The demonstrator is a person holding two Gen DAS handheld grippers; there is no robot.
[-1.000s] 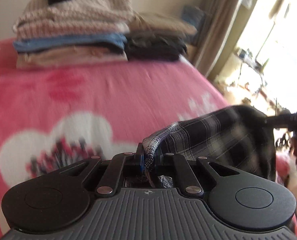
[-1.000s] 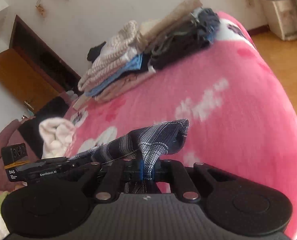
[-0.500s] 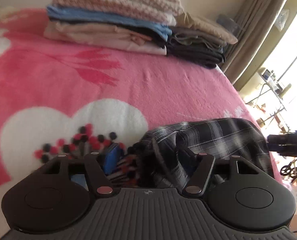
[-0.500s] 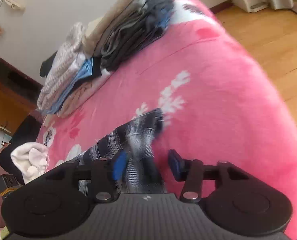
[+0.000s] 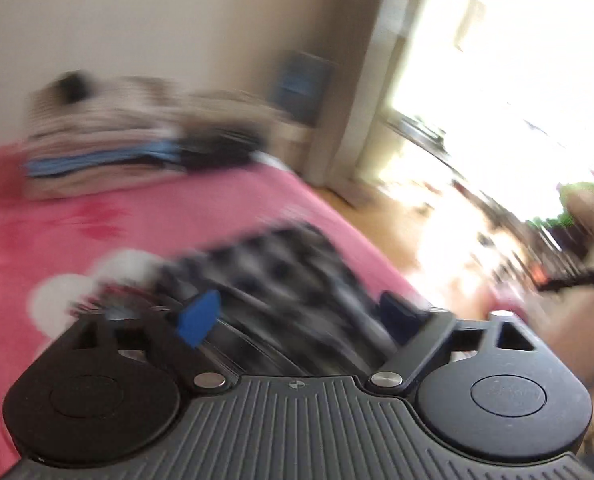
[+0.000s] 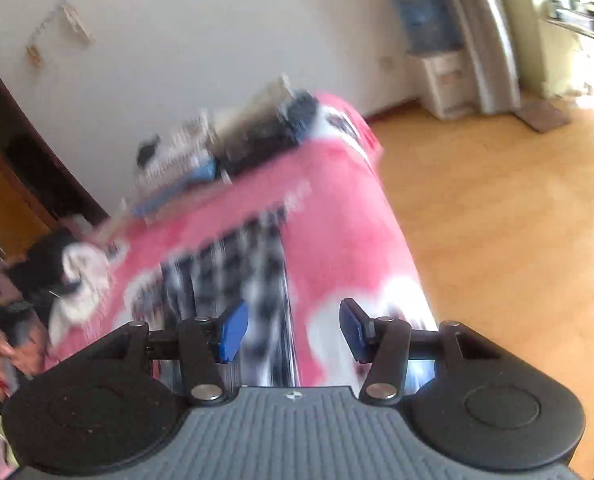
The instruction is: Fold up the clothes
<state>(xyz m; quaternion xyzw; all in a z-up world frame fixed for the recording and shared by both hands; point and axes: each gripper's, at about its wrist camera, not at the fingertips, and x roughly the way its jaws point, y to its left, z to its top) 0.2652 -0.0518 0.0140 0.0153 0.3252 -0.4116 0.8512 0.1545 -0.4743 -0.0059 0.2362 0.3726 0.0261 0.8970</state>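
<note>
A dark plaid garment (image 5: 281, 264) lies flat on the pink flowered blanket (image 5: 177, 208), close to the bed's right edge. My left gripper (image 5: 297, 314) hovers above its near end with the jaws opening wide. Its blue pads (image 5: 199, 316) touch nothing. In the right wrist view the same plaid garment (image 6: 233, 264) stretches away from me on the blanket (image 6: 337, 220). My right gripper (image 6: 293, 330) is open above it, and its pads (image 6: 233, 332) are clear of the cloth. Both views are blurred by motion.
Stacks of folded clothes (image 5: 109, 148) (image 6: 217, 152) sit at the far end of the bed by the wall. A white cloth (image 6: 81, 276) lies to the left. Wooden floor (image 6: 497, 220) runs along the bed's right side, with a water dispenser (image 6: 429, 40) by the curtain.
Both grippers were shut on the plaid garment a second ago. They have since opened, let it drop onto the blanket, and pulled back and upward.
</note>
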